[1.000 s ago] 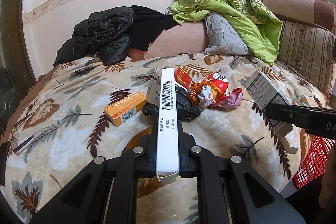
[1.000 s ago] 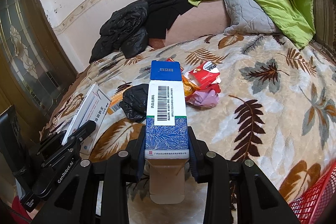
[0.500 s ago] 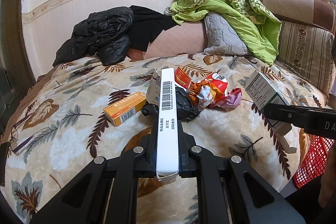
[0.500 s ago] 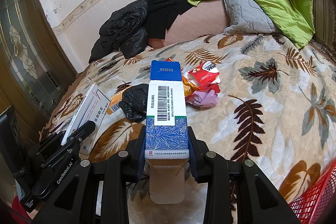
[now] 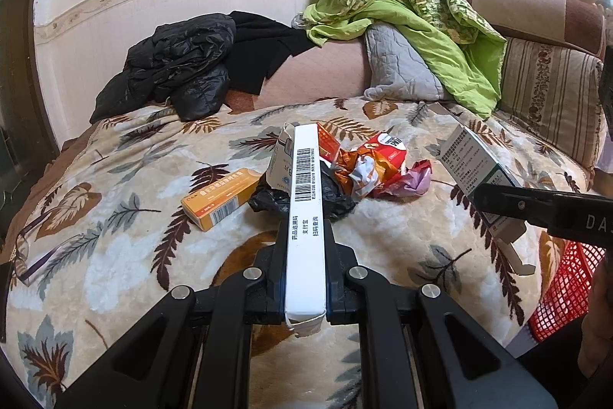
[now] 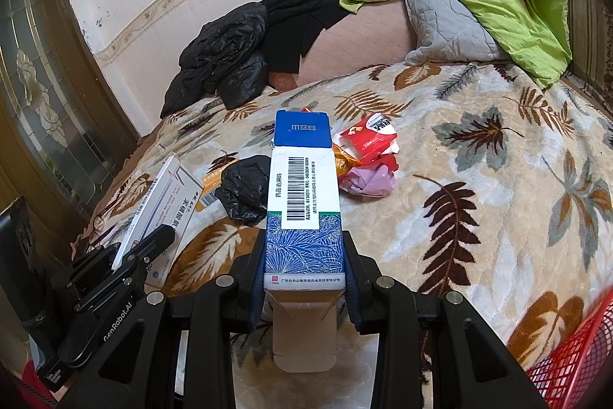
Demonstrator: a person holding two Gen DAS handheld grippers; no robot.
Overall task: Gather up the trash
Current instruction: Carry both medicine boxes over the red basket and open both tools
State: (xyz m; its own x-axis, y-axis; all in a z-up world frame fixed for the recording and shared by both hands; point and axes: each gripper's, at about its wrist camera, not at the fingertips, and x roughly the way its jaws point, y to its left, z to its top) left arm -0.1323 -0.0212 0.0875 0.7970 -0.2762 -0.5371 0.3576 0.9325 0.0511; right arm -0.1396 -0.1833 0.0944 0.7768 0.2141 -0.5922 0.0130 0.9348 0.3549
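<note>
The bed (image 5: 115,255) is filling both views, its leaf-print blanket carrying the rest of the trash. At its near right corner a red basket (image 6: 574,363) is peeking in, likely where all this is going.

Mid-bed, the trash pile (image 5: 367,167) is sitting in a loose clump: red and orange wrappers, a crumpled black bag (image 6: 245,190) and a pinkish scrap, all touching or overlapping. An orange box (image 5: 222,198) is lying just left of the clump.

Now the hands. The left tool (image 5: 305,252) is pinching a slim white box (image 5: 304,217) by its long sides, barcode face up, open flap hanging at the near end. The right tool (image 6: 304,255) is pinching a blue-and-white carton (image 6: 302,209) the same way, with its cardboard flap drooping toward the camera. Both boxes are riding well above the blanket.

So both tools are loaded, and the step in hand looks like carrying these to the basket. To do it well, I'd say move the right one first, since the basket is on that side, and keep the left clear so the two don't collide. Keep the pinch firm but gentle, since empty cartons crush and slip. Get fully over the rim before letting go, flap end down, so nothing catches on the mesh.
</note>
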